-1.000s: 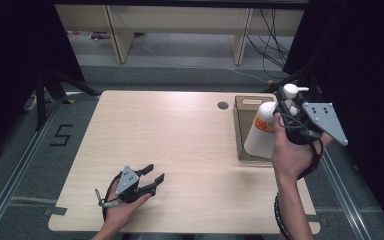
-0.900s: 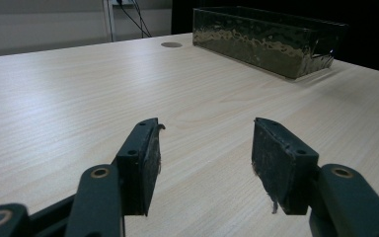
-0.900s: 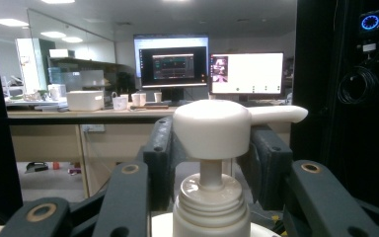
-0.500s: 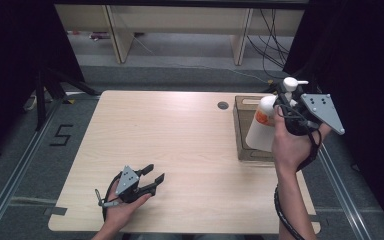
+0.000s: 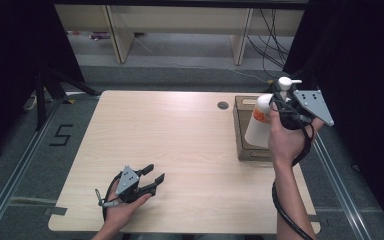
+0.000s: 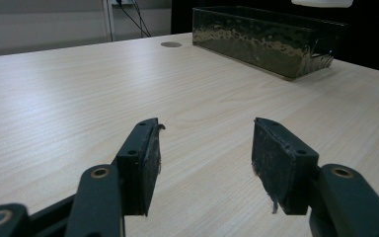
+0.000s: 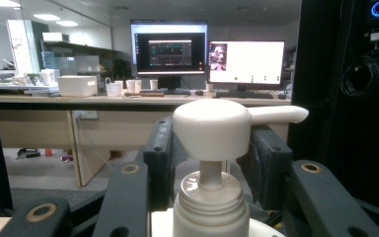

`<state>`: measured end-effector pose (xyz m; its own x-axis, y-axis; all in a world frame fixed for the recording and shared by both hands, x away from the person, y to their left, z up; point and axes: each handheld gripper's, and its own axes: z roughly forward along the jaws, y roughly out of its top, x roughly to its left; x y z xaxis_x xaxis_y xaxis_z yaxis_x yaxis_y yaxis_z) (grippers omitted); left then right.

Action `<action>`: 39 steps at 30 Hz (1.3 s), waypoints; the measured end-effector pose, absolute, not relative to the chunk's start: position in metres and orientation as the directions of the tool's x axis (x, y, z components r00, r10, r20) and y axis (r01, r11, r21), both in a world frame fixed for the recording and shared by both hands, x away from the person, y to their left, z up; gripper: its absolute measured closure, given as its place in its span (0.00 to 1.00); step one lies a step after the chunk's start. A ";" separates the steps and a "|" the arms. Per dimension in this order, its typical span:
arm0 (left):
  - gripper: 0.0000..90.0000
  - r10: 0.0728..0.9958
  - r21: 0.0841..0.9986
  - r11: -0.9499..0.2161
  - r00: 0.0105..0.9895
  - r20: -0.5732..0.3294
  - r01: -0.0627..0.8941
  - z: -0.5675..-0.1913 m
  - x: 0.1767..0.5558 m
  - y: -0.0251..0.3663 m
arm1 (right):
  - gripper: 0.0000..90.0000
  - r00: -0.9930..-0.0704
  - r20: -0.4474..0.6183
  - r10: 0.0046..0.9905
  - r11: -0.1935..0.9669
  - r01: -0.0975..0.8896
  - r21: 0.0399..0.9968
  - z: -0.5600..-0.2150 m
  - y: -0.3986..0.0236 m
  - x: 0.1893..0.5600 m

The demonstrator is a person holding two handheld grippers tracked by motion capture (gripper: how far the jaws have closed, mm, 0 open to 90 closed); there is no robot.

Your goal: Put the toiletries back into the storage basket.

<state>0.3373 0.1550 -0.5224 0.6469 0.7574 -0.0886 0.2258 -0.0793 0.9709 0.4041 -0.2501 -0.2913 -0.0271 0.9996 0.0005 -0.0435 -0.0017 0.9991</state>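
The right hand-held gripper [image 5: 280,102] holds a white pump bottle [image 5: 259,127] with an orange label, its jaws closed about halfway on the bottle's neck just under the pump head [image 7: 216,129]. The bottle hangs tilted above the near end of the open wooden box [image 5: 241,131] that sits along the right edge of the desk [image 5: 180,135]. The left hand-held gripper [image 5: 152,181] rests low over the front left part of the desk, jaws spread apart with nothing between them; in the left gripper view its pads [image 6: 147,163] frame bare wood, with the box [image 6: 266,42] well beyond.
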 end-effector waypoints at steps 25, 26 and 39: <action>0.49 0.763 0.968 -0.092 0.641 -0.081 0.232 -0.522 0.336 0.155 | 0.67 -0.061 -0.008 0.998 0.008 -0.004 1.000 -0.315 -0.256 0.418; 0.49 0.763 0.969 -0.091 0.641 -0.081 0.231 -0.522 0.336 0.155 | 0.67 -0.069 0.004 0.998 -0.004 0.002 1.000 -0.316 -0.256 0.418; 0.49 0.764 0.968 -0.089 0.640 -0.084 0.233 -0.522 0.336 0.155 | 0.67 -0.091 -0.002 0.996 0.007 0.056 0.998 -0.342 -0.255 0.418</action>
<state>0.3362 0.1553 -0.5217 0.6403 0.7635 -0.0842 0.2334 -0.0889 0.9683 0.4182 -0.2548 -0.3418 -0.0911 0.9958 -0.0020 0.0561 0.0071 0.9984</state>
